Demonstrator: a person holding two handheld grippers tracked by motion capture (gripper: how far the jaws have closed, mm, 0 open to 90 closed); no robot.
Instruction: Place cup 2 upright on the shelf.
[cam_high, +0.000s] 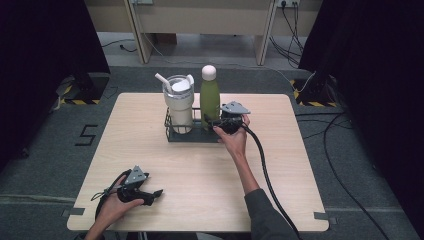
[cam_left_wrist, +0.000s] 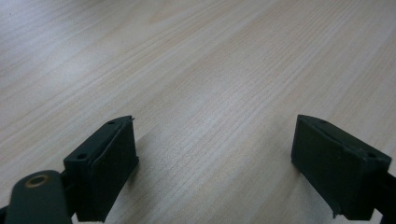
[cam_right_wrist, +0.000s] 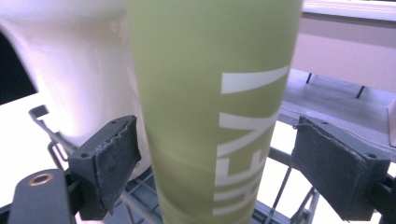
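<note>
Standing upright in the black wire rack (cam_high: 192, 134) at the far middle of the tabletop (cam_high: 200, 175), the green bottle (cam_high: 209, 97) has a white cap and sits just beside a white tumbler (cam_high: 179, 102) with a straw. The right claw (cam_high: 216, 123) is at the lower part of this bottle. In the right gripper view the bottle (cam_right_wrist: 205, 107) fills the space between the two jaws; the left pad seems to be at its side, but a clear gap shows before the right pad, so the claw is open around it and does not press it. The left claw (cam_high: 156, 193) rests near the front left corner of the tabletop, well apart from the rack, with its jaws wide open over bare wood (cam_left_wrist: 201, 79).
</note>
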